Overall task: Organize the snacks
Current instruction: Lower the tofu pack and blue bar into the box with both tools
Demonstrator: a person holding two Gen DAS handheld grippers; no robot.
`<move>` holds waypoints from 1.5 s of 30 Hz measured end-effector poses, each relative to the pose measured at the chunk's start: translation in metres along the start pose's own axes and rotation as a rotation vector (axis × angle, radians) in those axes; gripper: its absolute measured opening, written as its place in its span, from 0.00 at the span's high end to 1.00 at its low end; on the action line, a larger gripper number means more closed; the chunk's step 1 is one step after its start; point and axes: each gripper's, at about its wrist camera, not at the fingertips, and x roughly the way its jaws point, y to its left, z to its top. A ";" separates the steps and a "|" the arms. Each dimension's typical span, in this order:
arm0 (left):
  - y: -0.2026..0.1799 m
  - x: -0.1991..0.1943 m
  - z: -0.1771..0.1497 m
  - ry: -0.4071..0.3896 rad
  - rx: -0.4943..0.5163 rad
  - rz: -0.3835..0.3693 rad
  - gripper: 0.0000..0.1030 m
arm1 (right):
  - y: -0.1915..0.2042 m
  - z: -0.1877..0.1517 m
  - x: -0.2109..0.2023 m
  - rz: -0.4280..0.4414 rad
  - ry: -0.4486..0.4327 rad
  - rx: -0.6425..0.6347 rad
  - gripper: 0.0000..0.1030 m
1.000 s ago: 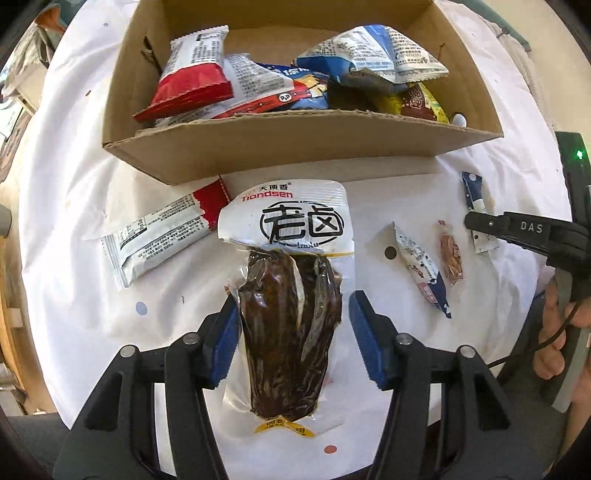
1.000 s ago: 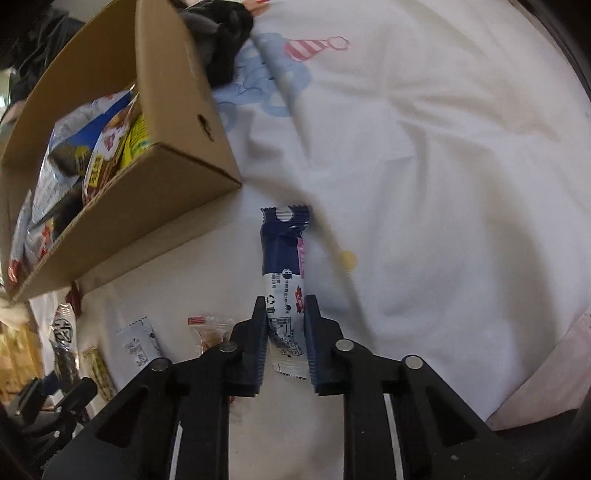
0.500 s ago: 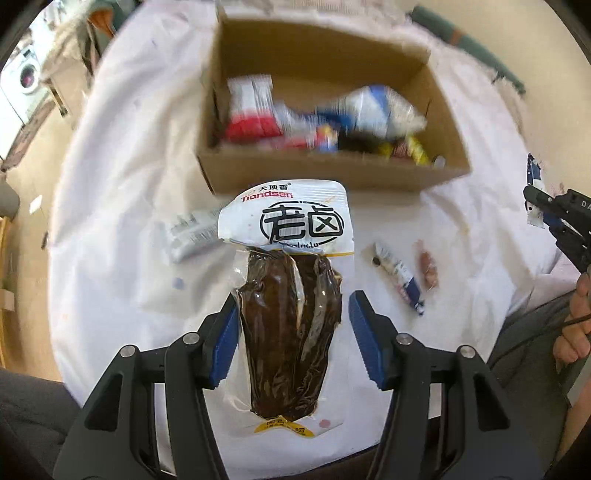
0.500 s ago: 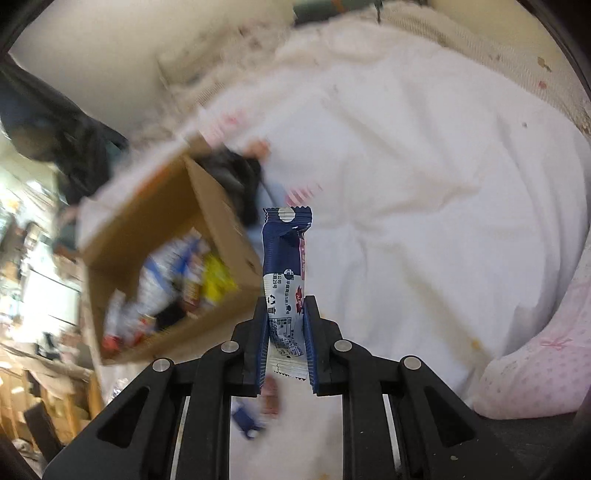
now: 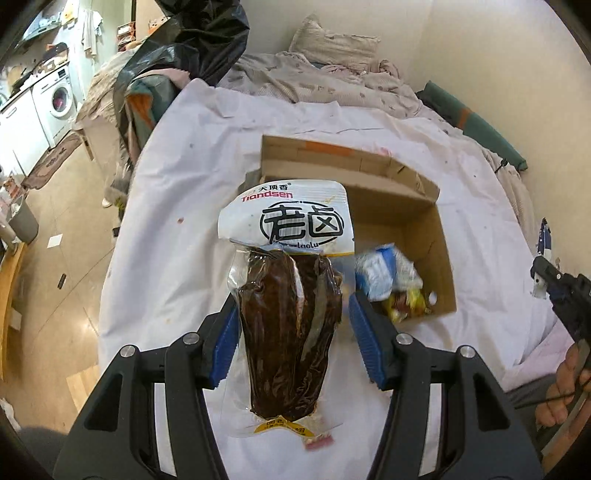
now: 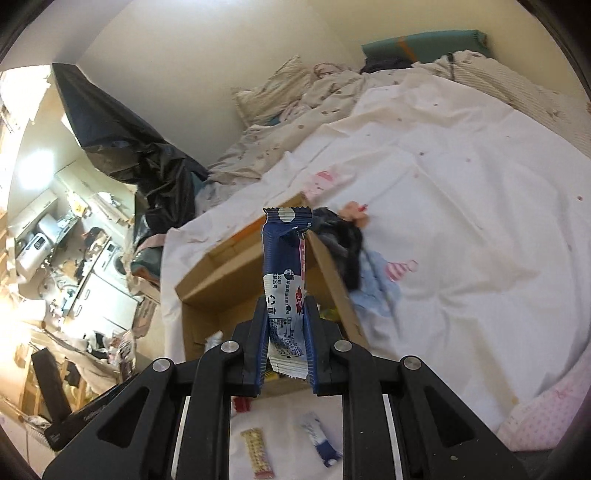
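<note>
My left gripper (image 5: 291, 332) is shut on a large vacuum pack of dark braised meat with a white label (image 5: 291, 229), and holds it in the air over the white sheet. Behind it stands the open cardboard box (image 5: 439, 236), with a blue-white bag (image 5: 384, 269) and yellow packets (image 5: 406, 302) inside. My right gripper (image 6: 286, 332) is shut on a slim blue-and-white snack bar (image 6: 282, 251), raised near the box's (image 6: 221, 273) corner. In the left wrist view the right gripper (image 5: 546, 273) shows at the right edge.
Loose on the sheet below the right gripper lie a yellow bar (image 6: 256, 450), a blue-white packet (image 6: 319, 437) and a red piece (image 6: 242, 404). A black plastic bag (image 5: 199, 33) and pillows (image 5: 332, 40) lie beyond the box. The floor (image 5: 55, 229) drops off at the left.
Both grippers have risen well above the sheet with their snacks still held, and both views have tilted up. The box now looks smaller and lower, and the room beyond has come into view.
</note>
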 end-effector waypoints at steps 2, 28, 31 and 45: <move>-0.004 0.009 0.011 0.002 -0.002 -0.012 0.48 | 0.006 0.006 0.008 0.011 0.010 -0.011 0.82; -0.026 0.135 0.036 0.101 0.048 -0.032 0.48 | 0.008 -0.014 0.137 -0.052 0.278 -0.131 0.82; -0.025 0.142 0.036 0.106 0.061 -0.007 0.47 | 0.009 -0.018 0.147 -0.061 0.309 -0.135 0.82; -0.024 0.152 0.034 0.132 0.052 -0.003 0.44 | 0.003 -0.026 0.167 -0.079 0.381 -0.134 0.79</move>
